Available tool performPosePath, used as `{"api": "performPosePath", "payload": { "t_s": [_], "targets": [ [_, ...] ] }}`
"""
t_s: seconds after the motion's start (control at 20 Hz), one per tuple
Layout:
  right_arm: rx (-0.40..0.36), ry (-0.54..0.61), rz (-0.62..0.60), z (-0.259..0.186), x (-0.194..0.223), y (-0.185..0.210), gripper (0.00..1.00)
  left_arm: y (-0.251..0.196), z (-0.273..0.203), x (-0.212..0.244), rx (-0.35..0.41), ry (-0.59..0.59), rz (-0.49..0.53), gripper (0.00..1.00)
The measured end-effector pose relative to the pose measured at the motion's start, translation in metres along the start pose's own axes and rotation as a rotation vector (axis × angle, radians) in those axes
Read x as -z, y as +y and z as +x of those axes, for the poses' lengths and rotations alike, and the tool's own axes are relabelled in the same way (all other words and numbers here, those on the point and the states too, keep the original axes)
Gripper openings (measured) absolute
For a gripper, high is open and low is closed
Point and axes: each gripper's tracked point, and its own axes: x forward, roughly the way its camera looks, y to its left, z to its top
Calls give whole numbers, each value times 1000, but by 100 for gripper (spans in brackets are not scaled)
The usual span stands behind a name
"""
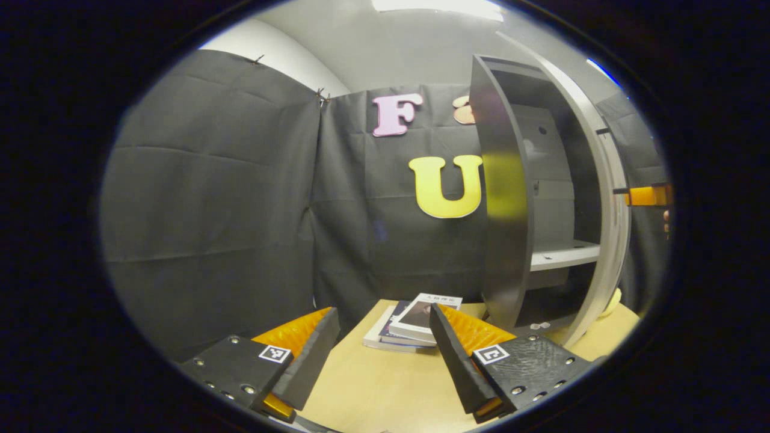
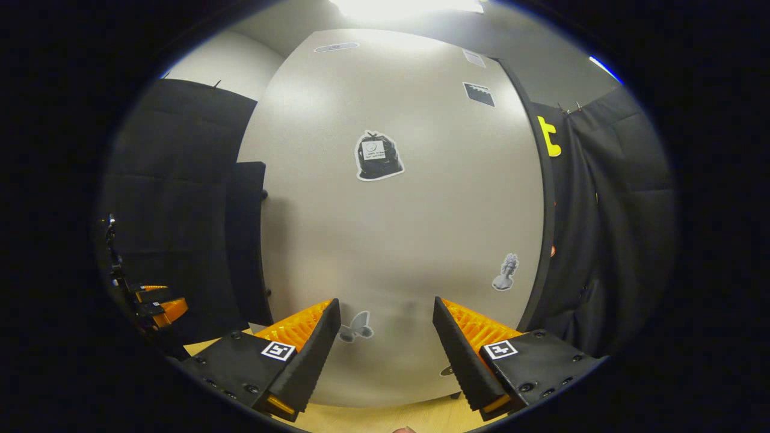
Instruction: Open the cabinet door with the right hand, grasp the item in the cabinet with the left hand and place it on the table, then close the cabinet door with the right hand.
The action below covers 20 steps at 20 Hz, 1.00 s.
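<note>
Booth: black cloth walls round a pale wooden table (image 1: 385,391), with a grey ceiling above
Cabinet: one tall grey cabinet (image 1: 556,198) standing on the table's far right corner, its interior dark, one pale shelf (image 1: 562,255) inside with nothing visible on it
Door: one pale grey cabinet door (image 2: 397,228), swung out and broadside to the right gripper, likely so it can be pushed closed; several stickers on its face
Item: stack of books with pale and dark covers (image 1: 415,328), about three, lying on the table just beside the cabinet's foot, judged already taken out
Left gripper (image 1: 385,355): fingers spread wide, holding nothing, above the table short of the books
Right gripper (image 2: 385,346): fingers spread wide, empty, near the door face; contact cannot be told
</note>
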Motion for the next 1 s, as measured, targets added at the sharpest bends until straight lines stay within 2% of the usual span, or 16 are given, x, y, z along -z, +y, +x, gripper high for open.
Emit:
{"api": "performPosePath", "payload": {
  "t_s": [0.15, 0.35, 0.4, 0.55, 0.8, 1.0],
  "targets": [
    [16, 4, -46, 10, 2, 12, 98, 14, -5, 2, -27, 8, -5, 92],
    [73, -1, -108, 21, 0, 15, 92, 28, -15, 3, -52, 11, 0, 92],
    [89, 1, -103, 21, 0, 15, 95, 31, -17, 3, -57, 10, 5, 92],
    [110, 27, -44, 18, 7, 19, 95, 33, -24, 4, -62, 6, 10, 92],
    [145, 26, 56, 20, 15, 20, 93, 33, -32, 6, -48, 0, 14, 92],
    [142, 21, 98, 18, 16, 19, 92, 18, -44, -2, -21, -10, 23, 92]
  ]
}}
